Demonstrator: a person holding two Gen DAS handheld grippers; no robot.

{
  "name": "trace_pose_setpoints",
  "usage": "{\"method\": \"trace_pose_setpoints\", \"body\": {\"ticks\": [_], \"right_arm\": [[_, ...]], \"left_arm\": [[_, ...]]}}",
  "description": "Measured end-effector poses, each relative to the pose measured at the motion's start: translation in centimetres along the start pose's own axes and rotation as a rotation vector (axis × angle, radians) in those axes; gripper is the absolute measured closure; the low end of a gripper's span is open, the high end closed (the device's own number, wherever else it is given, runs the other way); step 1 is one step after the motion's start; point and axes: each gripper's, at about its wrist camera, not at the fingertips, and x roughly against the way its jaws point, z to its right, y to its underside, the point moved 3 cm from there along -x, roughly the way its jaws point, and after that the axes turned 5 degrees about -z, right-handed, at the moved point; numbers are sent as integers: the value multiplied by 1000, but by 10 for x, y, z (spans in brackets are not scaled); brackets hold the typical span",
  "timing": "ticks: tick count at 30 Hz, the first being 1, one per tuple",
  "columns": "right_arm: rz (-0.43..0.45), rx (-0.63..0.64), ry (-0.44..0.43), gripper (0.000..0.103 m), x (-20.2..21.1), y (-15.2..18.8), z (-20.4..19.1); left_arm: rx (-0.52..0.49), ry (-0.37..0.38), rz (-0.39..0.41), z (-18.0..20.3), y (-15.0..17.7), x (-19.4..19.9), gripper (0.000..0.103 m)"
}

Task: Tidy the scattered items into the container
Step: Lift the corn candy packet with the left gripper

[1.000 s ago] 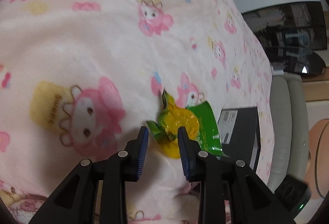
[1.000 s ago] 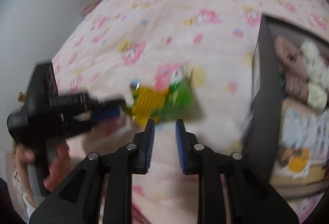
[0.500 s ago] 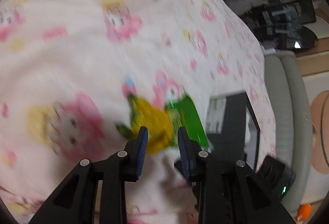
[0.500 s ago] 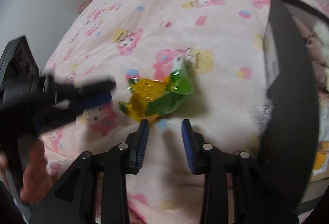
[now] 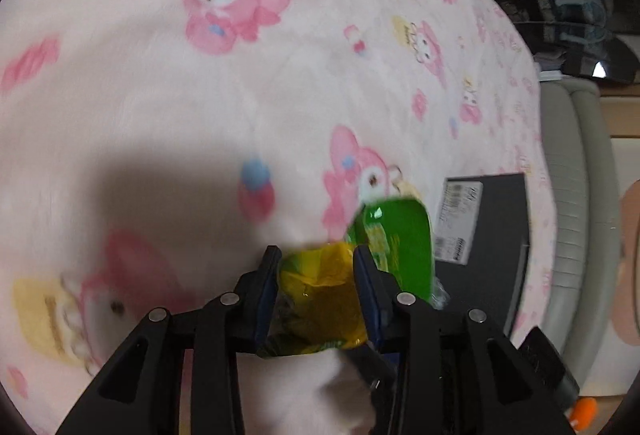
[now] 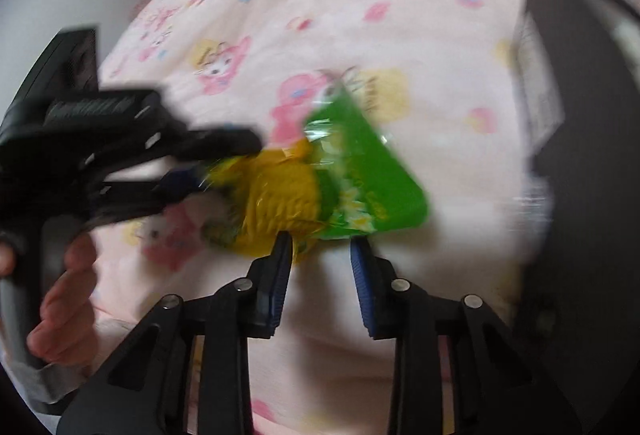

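On a pink cartoon-print blanket (image 5: 200,95), the left gripper (image 5: 316,275) has its two blue-padded fingers closed around the crinkled yellow end of a snack packet (image 5: 320,295). The packet's flat green end sticks out to the right of the fingers, toward a black box (image 5: 500,235) that lies near it at the blanket's right side. In the right wrist view the left gripper comes in from the left with a bare hand (image 6: 64,299) on its handle. The packet (image 6: 320,187) hangs from it in the middle, seemingly lifted off the blanket, though blur makes that uncertain. The right gripper (image 6: 320,251) sits just beneath the packet, its fingers moderately apart and holding nothing. The box (image 6: 580,155) stands open at the far right. The packet looks light, thin and crackly, probably slippery film with something crushable inside, so a gentle pinch on the bunched yellow end seems safer than gripping the smooth green flat.
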Motion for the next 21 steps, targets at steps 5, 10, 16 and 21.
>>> {"method": "trace_pose_setpoints", "body": {"ticks": [5, 10, 16, 21], "right_arm": [[28, -2, -5, 72, 13, 2, 4], [25, -19, -52, 72, 17, 4, 5], [-19, -42, -140, 60, -1, 7, -1], [-28, -21, -166, 54, -16, 3, -14]], "left_arm": [[14, 98, -2, -5, 38, 17, 69], [143, 183, 91, -21, 43, 34, 70], [196, 83, 151, -28, 22, 35, 70], [153, 41, 167, -24, -6, 32, 70]]}}
